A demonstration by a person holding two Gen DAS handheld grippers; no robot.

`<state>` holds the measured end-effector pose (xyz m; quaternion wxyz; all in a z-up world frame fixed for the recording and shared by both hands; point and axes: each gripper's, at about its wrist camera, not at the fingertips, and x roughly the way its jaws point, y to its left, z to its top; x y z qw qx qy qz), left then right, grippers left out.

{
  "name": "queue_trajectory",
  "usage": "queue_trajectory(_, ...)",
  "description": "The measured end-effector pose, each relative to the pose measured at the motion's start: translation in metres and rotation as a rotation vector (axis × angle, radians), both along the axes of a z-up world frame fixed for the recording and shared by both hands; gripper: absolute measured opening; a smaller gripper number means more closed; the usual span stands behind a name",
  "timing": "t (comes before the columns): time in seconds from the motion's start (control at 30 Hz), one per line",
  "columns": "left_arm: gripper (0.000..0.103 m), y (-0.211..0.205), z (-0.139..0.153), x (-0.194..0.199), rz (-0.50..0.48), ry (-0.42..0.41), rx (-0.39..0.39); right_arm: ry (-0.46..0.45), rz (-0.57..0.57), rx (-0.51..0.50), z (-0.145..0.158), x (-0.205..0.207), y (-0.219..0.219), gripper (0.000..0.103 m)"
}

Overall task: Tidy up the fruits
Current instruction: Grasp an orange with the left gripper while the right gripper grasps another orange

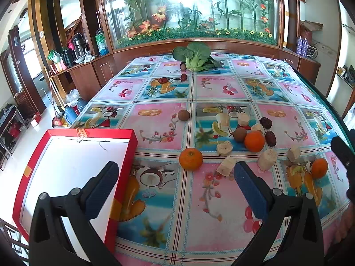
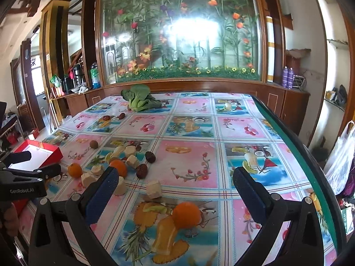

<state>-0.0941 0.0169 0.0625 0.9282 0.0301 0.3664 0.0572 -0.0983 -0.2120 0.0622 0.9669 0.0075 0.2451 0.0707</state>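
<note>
Covering the table, fruit-print cloth (image 1: 217,199) | red box (image 1: 73,173) at 9 o'clock, white inside | left gripper (image 1: 175,188) jaws wide, empty | right gripper (image 2: 175,190) jaws wide, empty | oranges (image 1: 191,158) and pale fruit chunks (image 1: 267,159) scattered at 2 o'clock, outside box | nearest orange (image 2: 186,215) between right fingers' line

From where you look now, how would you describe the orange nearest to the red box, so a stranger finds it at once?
Start at the red box on the left of the table with the fruit-print cloth. Just to the right of its far corner lies one orange, alone on the cloth. Unlike the other two oranges, it touches no pale cut pieces or dark dates.
</note>
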Motion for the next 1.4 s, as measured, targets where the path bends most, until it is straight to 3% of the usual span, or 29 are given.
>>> queue_trajectory(0.3, 0.103, 0.007, -0.01, -0.003, -0.016, 0.041, 0.012, 0.025, 0.024, -0.023, -0.002, -0.013, -0.018, 0.102)
queue_trajectory(0.47, 0.103, 0.014, -0.019, -0.017, -0.067, 0.071, 0.019, 0.124, 0.055, -0.052, -0.008, -0.023, -0.042, 0.102)
queue_trajectory(0.7, 0.103, 0.021, -0.018, -0.029, -0.141, 0.098, -0.03, 0.158, 0.083, -0.062, -0.012, -0.01, -0.029, 0.101)
queue_trajectory(0.77, 0.103, 0.027, -0.014, -0.029, -0.129, 0.088, -0.045, 0.185, 0.076, -0.062, -0.016, -0.001, -0.025, 0.096)
queue_trajectory(0.9, 0.103, 0.044, -0.008, -0.023, -0.086, 0.079, -0.042, 0.271, 0.076, -0.059, -0.026, 0.016, -0.02, 0.073)
queue_trajectory(1.0, 0.103, 0.051, -0.009, -0.016, -0.063, 0.084, -0.048, 0.316, 0.056, -0.039, -0.034, 0.023, -0.021, 0.071)
queue_trajectory(1.13, 0.103, 0.048, -0.01, 0.0, -0.076, 0.105, -0.053, 0.378, 0.055, 0.023, -0.044, 0.03, -0.024, 0.047)
queue_trajectory(1.33, 0.102, 0.029, -0.028, 0.036, -0.115, 0.173, -0.001, 0.382, 0.058, 0.061, -0.047, 0.028, -0.029, 0.037)
queue_trajectory(1.4, 0.096, 0.025, -0.032, 0.042, -0.115, 0.176, 0.014, 0.382, 0.056, 0.078, -0.046, 0.03, -0.031, 0.035)
